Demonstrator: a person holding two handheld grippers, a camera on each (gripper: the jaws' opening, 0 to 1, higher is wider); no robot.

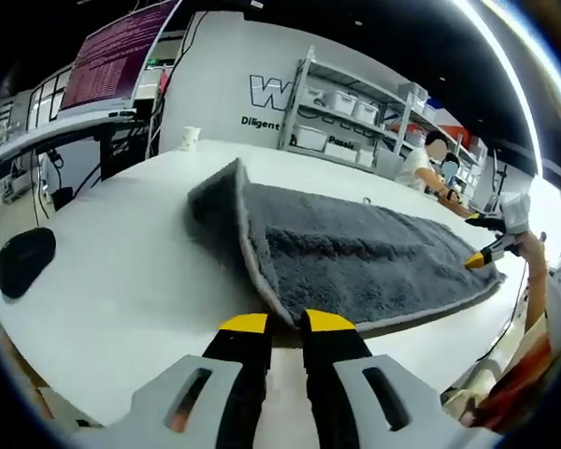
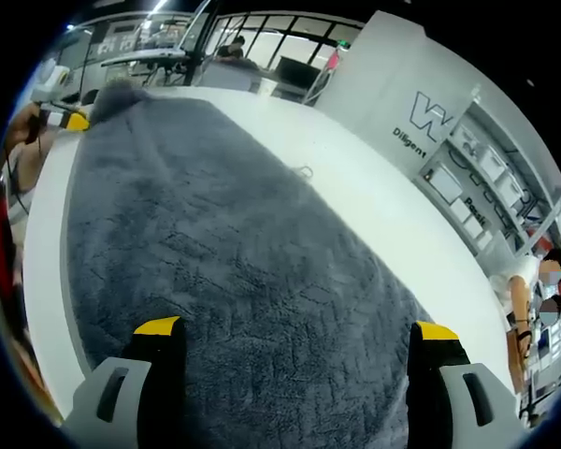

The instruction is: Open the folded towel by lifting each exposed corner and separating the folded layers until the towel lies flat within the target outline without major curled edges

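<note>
Left gripper (image 1: 288,323) sits low at the near edge of the white table (image 1: 122,281), yellow-tipped fingers (image 1: 243,324) drawn close with a thin gap, pinching the near hem of the grey towel (image 1: 355,257) between the tips; the hem runs right into that gap. Just ahead of the fingers and up to their left the towel's edge is raised off the table and curls over, light piping showing along the lifted border; the rest of the towel lies spread to the right of the fingers, flat on the tabletop. Far right of the fingers, at the towel's other end, the right gripper (image 1: 481,257) shows with a yellow tip at the towel edge, held by a person's hand (image 1: 533,271). Well left of the fingers a dark mouse (image 1: 25,260) lies on the table; beyond the towel a white cup (image 1: 189,137) stands near the far edge, shelving (image 1: 355,112) with bins behind it. Right gripper view: right gripper (image 2: 297,329) has its fingers (image 2: 159,327) spread wide, towel (image 2: 224,234) lying between and ahead of them, nothing pinched. Towel pile fills the span between the tips and stretches away ahead; at its far end, up left of the fingers, the left gripper (image 2: 70,120) shows its yellow tip at the raised corner. White table (image 2: 355,187) runs bare to the right of the fingers.
</note>
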